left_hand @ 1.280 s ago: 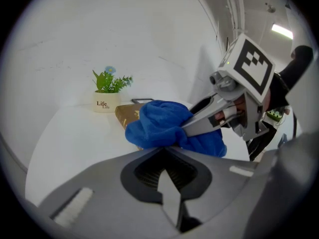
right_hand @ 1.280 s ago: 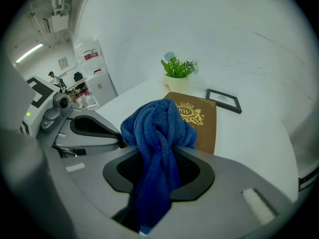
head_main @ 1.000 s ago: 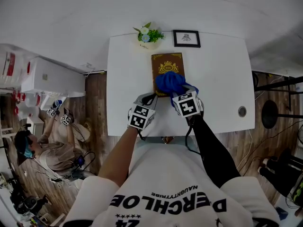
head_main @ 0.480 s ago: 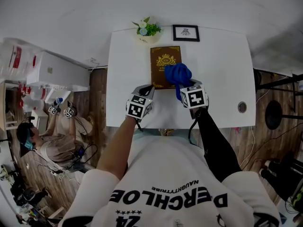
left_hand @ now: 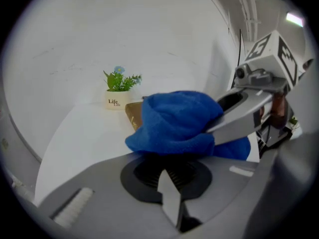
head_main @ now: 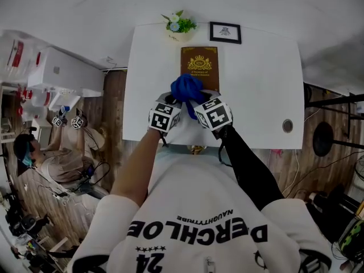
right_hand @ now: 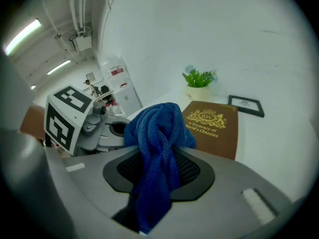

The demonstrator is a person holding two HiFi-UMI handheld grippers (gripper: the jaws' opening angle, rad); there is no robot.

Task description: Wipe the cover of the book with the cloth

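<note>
Cloth point(head_main: 186, 88) has slid left to book's point(head_main: 199, 61) near edge, clamped by right gripper point(head_main: 195, 100). Left gripper point(head_main: 176, 102), jaws together, sits just beside.

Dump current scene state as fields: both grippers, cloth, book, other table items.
left hand-held gripper: jaws together, nothing between them; cloth right ahead of them
right hand-held gripper: shut on the blue cloth, which is bunched and twisted
book: brown, gold crest, flat on the white table, cover up
cloth vs book: over the book's near edge; contact cannot be told
also on table: potted plant and picture frame at the far edge
</note>
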